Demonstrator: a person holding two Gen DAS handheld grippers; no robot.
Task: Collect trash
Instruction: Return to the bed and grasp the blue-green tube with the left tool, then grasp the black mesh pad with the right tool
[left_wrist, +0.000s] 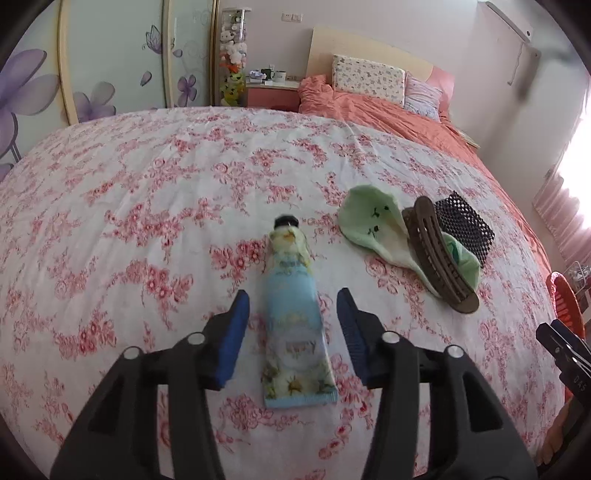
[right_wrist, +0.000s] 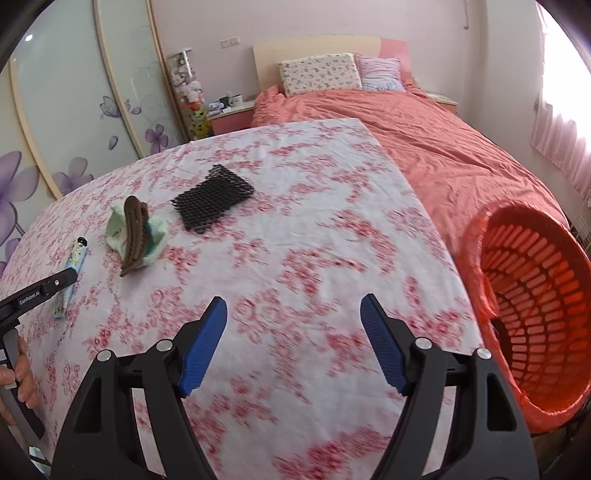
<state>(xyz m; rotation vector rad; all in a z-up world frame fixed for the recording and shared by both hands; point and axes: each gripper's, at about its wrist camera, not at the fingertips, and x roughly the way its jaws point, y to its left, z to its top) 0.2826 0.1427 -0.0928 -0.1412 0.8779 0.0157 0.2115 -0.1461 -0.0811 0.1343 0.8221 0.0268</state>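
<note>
Between the spread fingers of the left claw (left_wrist: 291, 317) lies the tube (left_wrist: 293, 325); close squarely mid-body, while the right claw (right_wrist: 293, 336) gapes empty.

Flat pale-blue capped tube (left_wrist: 295, 314), green cloth (left_wrist: 373, 229) under brown hair clip (left_wrist: 439, 254), black mesh (left_wrist: 463, 225), on floral sheet
</note>
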